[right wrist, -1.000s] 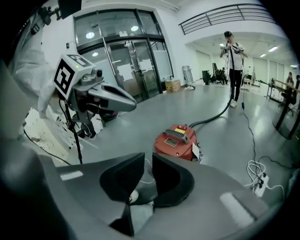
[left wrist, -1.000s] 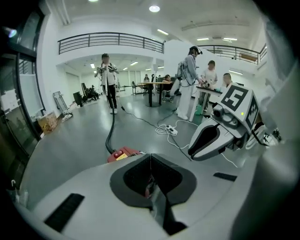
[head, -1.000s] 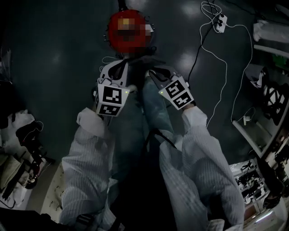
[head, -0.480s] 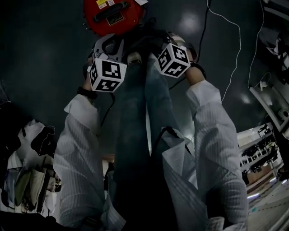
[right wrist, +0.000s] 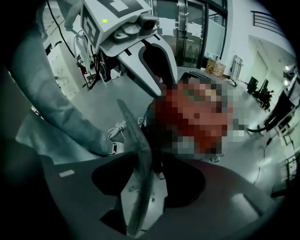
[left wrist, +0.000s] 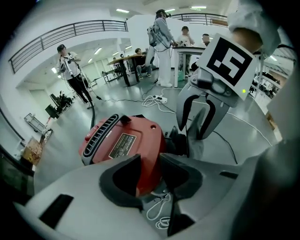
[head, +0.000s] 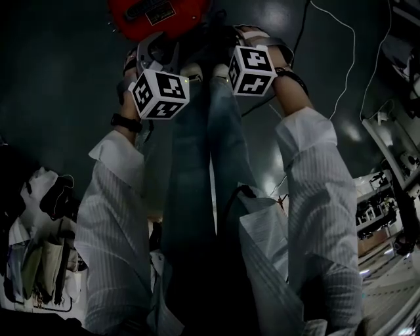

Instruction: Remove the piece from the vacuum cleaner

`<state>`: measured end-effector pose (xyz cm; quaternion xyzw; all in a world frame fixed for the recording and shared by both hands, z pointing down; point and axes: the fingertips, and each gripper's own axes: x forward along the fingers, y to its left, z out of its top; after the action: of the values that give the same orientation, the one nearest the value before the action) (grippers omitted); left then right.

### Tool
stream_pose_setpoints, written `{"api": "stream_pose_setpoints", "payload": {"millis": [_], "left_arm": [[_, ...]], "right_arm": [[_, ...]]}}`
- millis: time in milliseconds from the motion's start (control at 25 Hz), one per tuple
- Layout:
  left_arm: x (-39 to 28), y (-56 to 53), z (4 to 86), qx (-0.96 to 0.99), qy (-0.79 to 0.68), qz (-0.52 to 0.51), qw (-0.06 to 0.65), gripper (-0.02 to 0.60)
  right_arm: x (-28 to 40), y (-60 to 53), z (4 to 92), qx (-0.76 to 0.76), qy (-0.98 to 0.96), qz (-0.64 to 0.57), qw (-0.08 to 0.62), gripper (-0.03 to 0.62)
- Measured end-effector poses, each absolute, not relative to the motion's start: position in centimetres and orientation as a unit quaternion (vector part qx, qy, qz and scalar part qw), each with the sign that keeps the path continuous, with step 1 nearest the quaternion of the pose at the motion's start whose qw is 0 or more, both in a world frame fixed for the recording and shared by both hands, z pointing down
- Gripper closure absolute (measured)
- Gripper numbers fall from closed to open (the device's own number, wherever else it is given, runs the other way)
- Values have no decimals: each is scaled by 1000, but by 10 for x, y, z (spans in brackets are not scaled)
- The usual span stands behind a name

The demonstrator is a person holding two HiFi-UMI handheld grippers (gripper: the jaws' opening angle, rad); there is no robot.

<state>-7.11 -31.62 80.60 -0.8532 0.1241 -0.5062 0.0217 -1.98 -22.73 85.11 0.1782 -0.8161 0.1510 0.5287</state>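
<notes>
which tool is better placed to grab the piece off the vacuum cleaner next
Probably right. Both tools' jaws have just been opening. The right tool already has a thin grey piece standing between its open jaws, while the left tool, also open, only faces the red vacuum cleaner.

Head view badly underexposed, only soft glare spots on the floor (head: 275, 31). Left gripper view bright from ceiling strip lights (left wrist: 123, 10), heavy fisheye bend and black corners. Right gripper view dimmer, close foreground out of focus.
</notes>
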Motion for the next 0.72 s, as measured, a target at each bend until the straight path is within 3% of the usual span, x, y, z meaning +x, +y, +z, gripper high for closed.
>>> {"api": "stream_pose_setpoints", "payload": {"millis": [160,280,720], "left_arm": [[-72,-317,807,-852,143,-502,25,462],[-73,-316,805,-852,156,-499,12,462],[-68,-316,806,-846,183,-502,7,460]], "right_arm": [[-20,-227,854,156,-808,151,547,425],[-22,-220,850,124,-811,126,558,537],[-27,-198,856,109,-798,125,579,553]]}}
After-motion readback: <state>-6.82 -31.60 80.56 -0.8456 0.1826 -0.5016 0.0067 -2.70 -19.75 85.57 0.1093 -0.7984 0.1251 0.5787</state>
